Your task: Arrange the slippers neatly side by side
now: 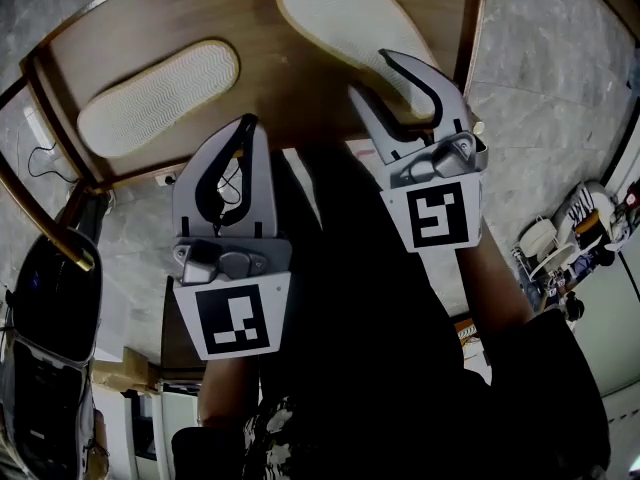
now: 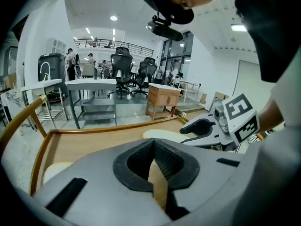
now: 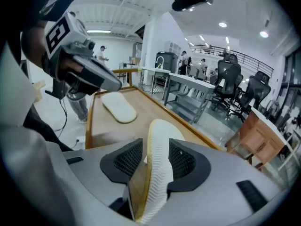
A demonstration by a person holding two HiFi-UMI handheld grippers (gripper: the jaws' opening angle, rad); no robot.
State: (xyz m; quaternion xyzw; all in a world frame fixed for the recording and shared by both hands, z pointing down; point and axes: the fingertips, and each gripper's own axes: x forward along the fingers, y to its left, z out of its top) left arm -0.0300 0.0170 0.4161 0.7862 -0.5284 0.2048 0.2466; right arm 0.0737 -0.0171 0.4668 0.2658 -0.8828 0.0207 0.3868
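Observation:
Two pale slippers lie sole-up on the wooden table (image 1: 270, 88). One slipper (image 1: 158, 96) lies at the left, and the other slipper (image 1: 345, 23) lies angled at the right. My right gripper (image 1: 372, 73) stands open with that second slipper's near end between its jaws. In the right gripper view this slipper (image 3: 157, 154) runs edge-on between the pads (image 3: 127, 161), and the first slipper (image 3: 119, 108) lies farther off. My left gripper (image 1: 248, 126) is shut and empty, hovering at the table's near edge between the two slippers. In the left gripper view its closed tips (image 2: 153, 145) point across the table toward the right gripper (image 2: 202, 126).
The table has a raised wooden rim (image 1: 470, 28). A dark chair with a curved wooden armrest (image 1: 45, 233) stands at the left. A cable (image 1: 40, 158) runs on the floor. Clutter (image 1: 575, 238) lies on the floor at the right. Desks and office chairs (image 2: 127, 74) stand beyond the table.

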